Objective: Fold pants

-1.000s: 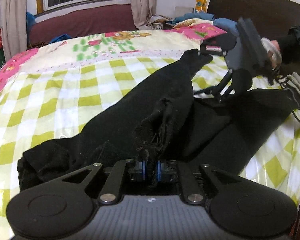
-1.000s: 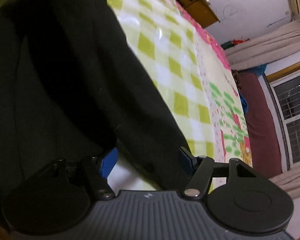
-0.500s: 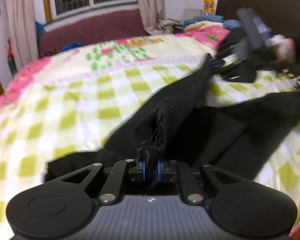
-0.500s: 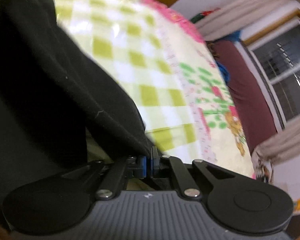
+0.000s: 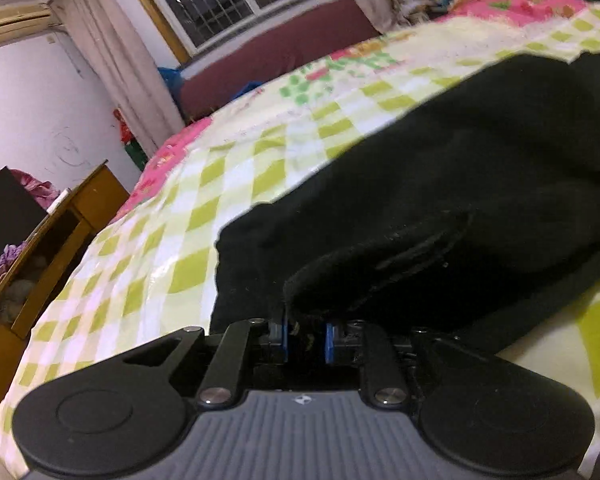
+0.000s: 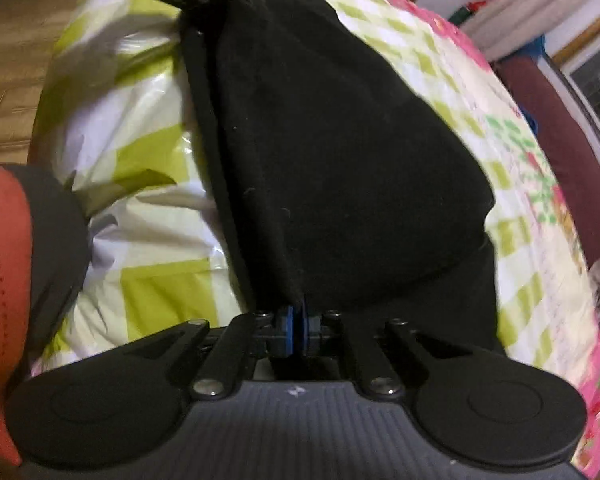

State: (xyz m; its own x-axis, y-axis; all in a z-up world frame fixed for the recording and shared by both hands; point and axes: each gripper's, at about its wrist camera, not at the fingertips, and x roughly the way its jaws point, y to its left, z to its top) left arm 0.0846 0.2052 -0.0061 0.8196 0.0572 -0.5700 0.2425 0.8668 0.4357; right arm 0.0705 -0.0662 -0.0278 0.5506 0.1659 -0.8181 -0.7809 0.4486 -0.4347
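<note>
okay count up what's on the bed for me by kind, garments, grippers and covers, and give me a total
Black pants: 1
Grippers: 2, the left gripper and the right gripper
Checked bed cover: 1
Total: 4

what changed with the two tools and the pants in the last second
The right tool closed on the pants edge and pulled it across the bed. The left tool, jaws just opening a little, has cloth between them. The pants stayed on the bed.
</note>
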